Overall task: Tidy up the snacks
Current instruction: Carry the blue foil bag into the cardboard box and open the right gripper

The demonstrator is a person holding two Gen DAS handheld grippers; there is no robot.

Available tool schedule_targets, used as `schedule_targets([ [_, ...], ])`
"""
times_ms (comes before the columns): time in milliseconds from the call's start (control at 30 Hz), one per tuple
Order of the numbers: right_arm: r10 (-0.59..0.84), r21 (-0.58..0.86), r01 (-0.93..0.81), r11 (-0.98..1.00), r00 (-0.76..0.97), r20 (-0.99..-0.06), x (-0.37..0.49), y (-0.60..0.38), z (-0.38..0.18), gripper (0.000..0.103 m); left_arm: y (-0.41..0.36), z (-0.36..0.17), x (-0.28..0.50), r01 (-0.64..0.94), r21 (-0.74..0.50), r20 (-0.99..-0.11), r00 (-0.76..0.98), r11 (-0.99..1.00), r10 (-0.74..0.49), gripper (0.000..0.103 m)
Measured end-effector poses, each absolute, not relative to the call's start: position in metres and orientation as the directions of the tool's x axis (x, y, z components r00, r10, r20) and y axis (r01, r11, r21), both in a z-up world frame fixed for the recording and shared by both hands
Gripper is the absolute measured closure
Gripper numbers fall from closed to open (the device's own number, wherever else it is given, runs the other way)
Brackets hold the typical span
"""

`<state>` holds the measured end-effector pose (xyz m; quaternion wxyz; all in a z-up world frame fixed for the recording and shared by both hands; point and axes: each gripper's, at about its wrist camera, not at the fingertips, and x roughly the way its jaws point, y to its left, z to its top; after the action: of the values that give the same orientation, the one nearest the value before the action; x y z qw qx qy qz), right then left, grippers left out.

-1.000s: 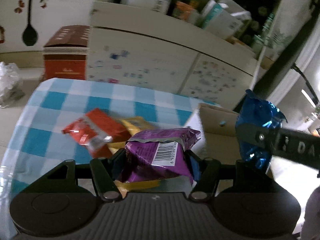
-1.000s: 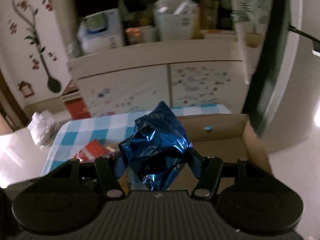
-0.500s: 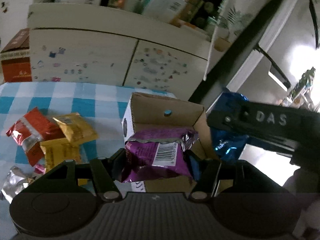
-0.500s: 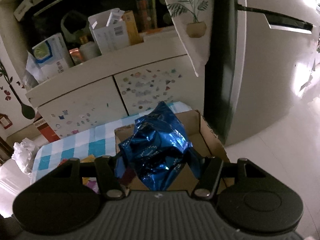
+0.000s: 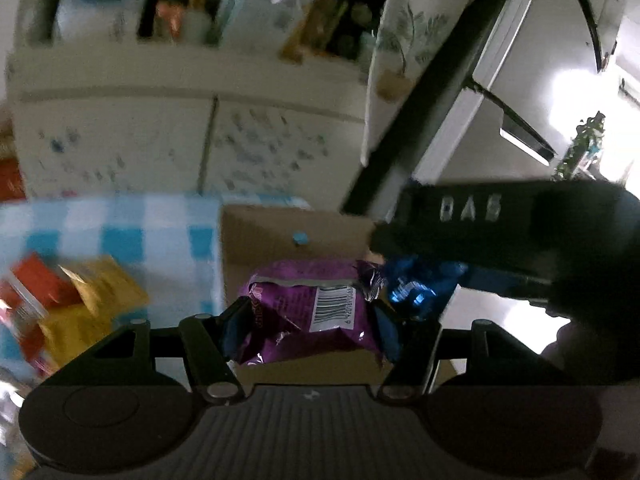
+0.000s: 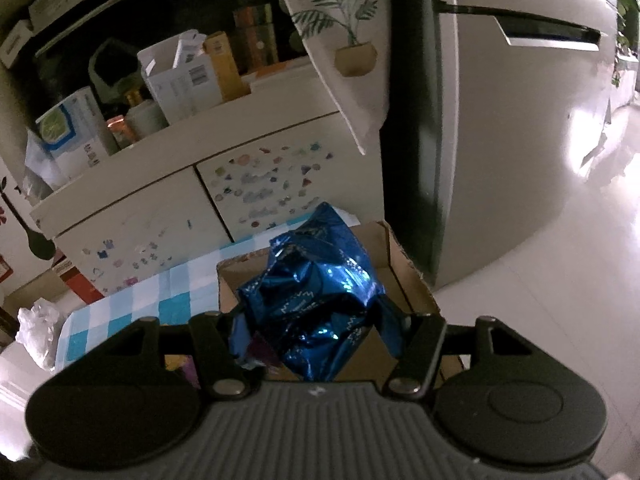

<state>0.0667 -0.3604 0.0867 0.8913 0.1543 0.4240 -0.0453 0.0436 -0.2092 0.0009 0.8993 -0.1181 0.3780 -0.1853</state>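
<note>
Cream cabinet doors (image 6: 168, 220) dotted with small stickers fill the middle of both views, with a cluttered shelf of cartons and bottles above them. Blue-and-white checked tablecloth (image 5: 120, 224) covers the table at left centre of the left wrist view; that view is motion-blurred. Red and yellow snack packets (image 5: 76, 300) lie loose on the cloth at lower left. Open cardboard box (image 5: 280, 232) sits at the table's right edge, centre frame, a small blue dot on its far inner wall.

Left gripper (image 5: 308, 320), bottom centre: jaws pinched on a purple snack packet (image 5: 304, 312), barcode facing up, held over the box opening. Whether the packet touches the box cannot be told.

Right gripper (image 6: 316, 324), bottom centre of its own view: jaws clamped on a crumpled blue foil packet (image 6: 312, 288), also over the box (image 6: 404, 280). In the left wrist view the same gripper enters from the right as a dark bar lettered "DAS", the blue packet (image 5: 412, 284) just beside the purple one.

Tall pale refrigerator (image 6: 500, 140) stands at right, a plant-print cloth (image 6: 340, 40) hanging at upper centre.
</note>
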Motion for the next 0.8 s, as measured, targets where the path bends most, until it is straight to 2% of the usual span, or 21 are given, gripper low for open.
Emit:
schedule_targets([
  [67, 0.045, 0.240, 0.230, 0.943, 0.628, -0.777, 0.067, -0.362, 0.085, 0.036, -0.212, -0.011, 0.050, 0.246, -0.399, -0.657, 0.595, 0.883, -0.462, 0.027],
  [133, 0.033, 0.242, 0.257, 0.935, 0.620, -0.784, 0.068, -0.365, 0.084, 0.025, -0.215, -0.018, 0.052, 0.245, -0.405, -0.683, 0.560, 0.881, -0.470, 0.025],
  [267, 0.049, 0.267, 0.261, 0.928, 0.624, -0.780, 0.068, -0.366, 0.084, 0.021, -0.208, -0.020, 0.048, 0.230, -0.386, -0.683, 0.580, 0.893, -0.445, 0.014],
  [400, 0.068, 0.273, 0.244, 0.931, 0.616, -0.785, 0.069, -0.361, 0.083, 0.021, -0.197, -0.016, 0.045, 0.238, -0.372, -0.690, 0.576, 0.897, -0.438, 0.014],
  [467, 0.080, 0.277, 0.232, 0.932, 0.614, -0.785, 0.069, -0.357, 0.082, 0.021, -0.194, -0.014, 0.045, 0.241, -0.332, -0.710, 0.573, 0.912, -0.409, 0.009],
  [800, 0.192, 0.317, 0.106, 0.943, 0.604, -0.773, 0.074, -0.325, 0.080, 0.021, -0.137, -0.009, 0.042, 0.192, -0.285, -0.763, 0.548, 0.939, -0.344, 0.009],
])
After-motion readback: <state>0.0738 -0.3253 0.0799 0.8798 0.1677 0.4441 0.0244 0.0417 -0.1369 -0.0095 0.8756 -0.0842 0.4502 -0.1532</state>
